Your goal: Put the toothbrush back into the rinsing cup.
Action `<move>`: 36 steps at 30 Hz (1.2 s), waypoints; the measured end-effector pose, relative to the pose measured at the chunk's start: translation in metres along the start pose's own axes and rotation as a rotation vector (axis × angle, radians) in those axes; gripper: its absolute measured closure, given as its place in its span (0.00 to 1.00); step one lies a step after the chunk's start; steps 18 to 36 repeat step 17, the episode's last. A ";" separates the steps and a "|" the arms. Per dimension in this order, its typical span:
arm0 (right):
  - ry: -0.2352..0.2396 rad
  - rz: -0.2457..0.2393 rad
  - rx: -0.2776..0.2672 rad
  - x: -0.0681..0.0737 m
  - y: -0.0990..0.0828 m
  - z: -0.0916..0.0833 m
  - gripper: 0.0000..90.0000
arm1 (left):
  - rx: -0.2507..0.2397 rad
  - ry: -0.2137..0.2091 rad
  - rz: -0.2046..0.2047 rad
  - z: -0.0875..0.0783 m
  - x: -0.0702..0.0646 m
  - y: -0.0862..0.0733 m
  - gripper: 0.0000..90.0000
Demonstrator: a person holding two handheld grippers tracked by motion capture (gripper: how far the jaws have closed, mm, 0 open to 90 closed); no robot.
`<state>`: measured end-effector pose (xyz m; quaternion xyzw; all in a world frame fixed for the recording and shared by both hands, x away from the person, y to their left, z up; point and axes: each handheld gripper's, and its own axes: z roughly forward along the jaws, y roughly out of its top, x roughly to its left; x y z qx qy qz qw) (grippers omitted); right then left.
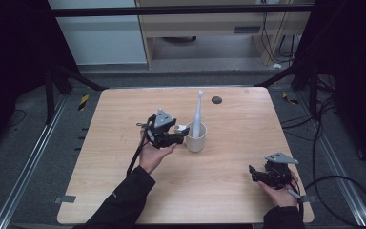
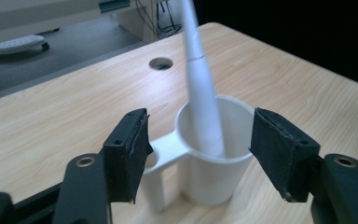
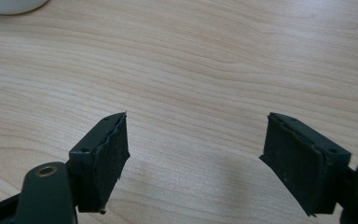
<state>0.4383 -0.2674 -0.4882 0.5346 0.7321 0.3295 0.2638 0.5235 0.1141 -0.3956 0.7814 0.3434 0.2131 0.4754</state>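
My left gripper (image 1: 183,135) sits left of centre on the wooden table (image 1: 228,191), its jaws spread wide and clamping nothing. Just beyond them, at about three o'clock from it, stands the white toothbrush cup (image 2: 214,154) with its side handle toward me; neither pad (image 2: 128,151) touches it. The white electric toothbrush (image 1: 198,114) stands in the cup, leaning slightly. At four o'clock from the cup, well apart, my right gripper (image 1: 253,174) rests low near the table's front edge, jaws apart over bare wood.
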 end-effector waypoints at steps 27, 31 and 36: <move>-0.009 0.010 -0.003 -0.001 -0.002 0.001 0.18 | 0.159 0.144 -0.086 -0.063 0.051 -0.104 0.34; -0.009 0.010 -0.003 -0.001 -0.002 0.001 0.18 | 0.159 0.144 -0.086 -0.063 0.051 -0.104 0.34; -0.009 0.010 -0.003 -0.001 -0.002 0.001 0.18 | 0.159 0.144 -0.086 -0.063 0.051 -0.104 0.34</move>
